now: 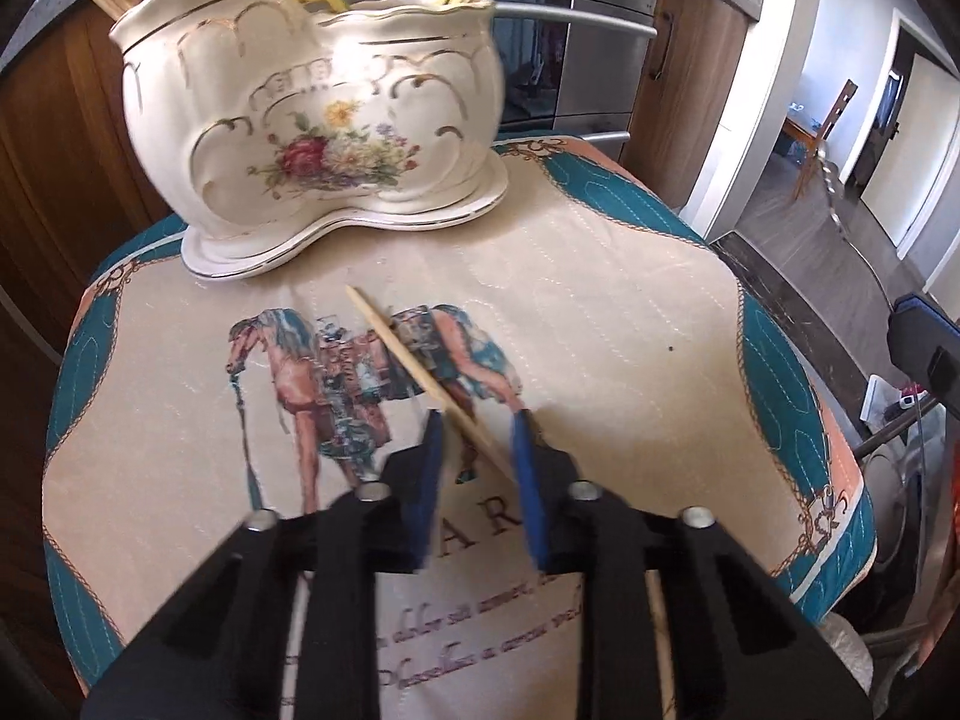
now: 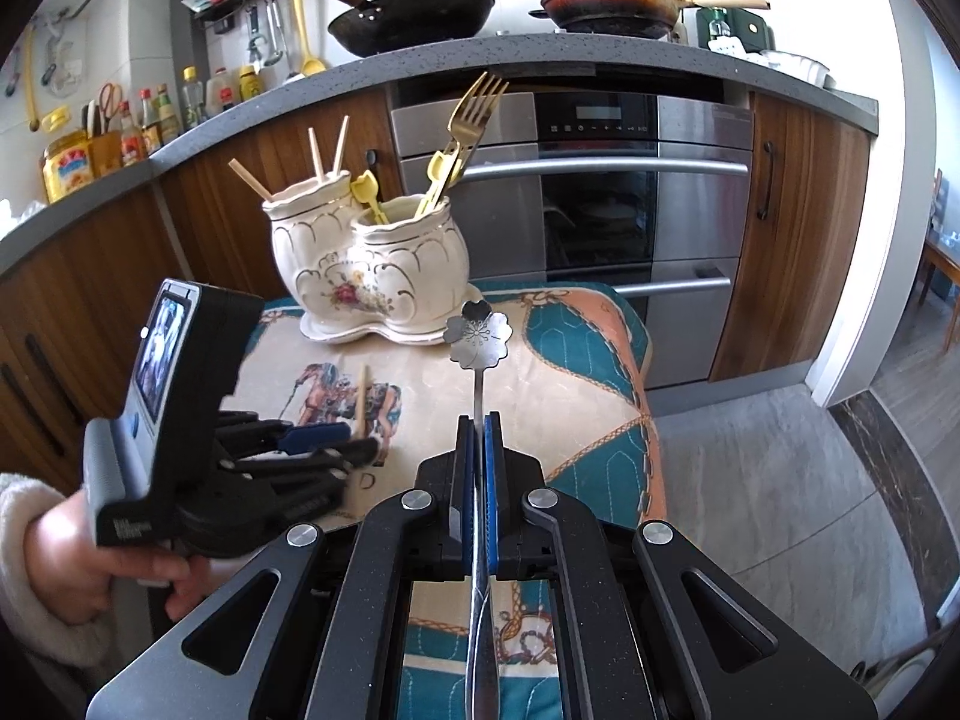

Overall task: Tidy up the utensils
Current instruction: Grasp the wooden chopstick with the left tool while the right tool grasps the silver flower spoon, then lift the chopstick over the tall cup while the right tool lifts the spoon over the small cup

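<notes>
The left tool (image 1: 477, 420) straddles the chopstick (image 1: 420, 369) lying on the worktop (image 1: 630, 330), pads not yet pinching; the right tool (image 2: 478, 420) clamps the flower spoon (image 2: 478, 333), ready for the holder (image 2: 366, 267) ahead.

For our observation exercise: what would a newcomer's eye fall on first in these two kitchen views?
First, the flowered ceramic holder at the far end of the cloth-covered table, bristling with a gold fork and chopsticks. Next, the flower-shaped spoon gripped upright in the right gripper. Then the lone chopstick lying on the cloth's horse print, between the left gripper fingers.
</notes>
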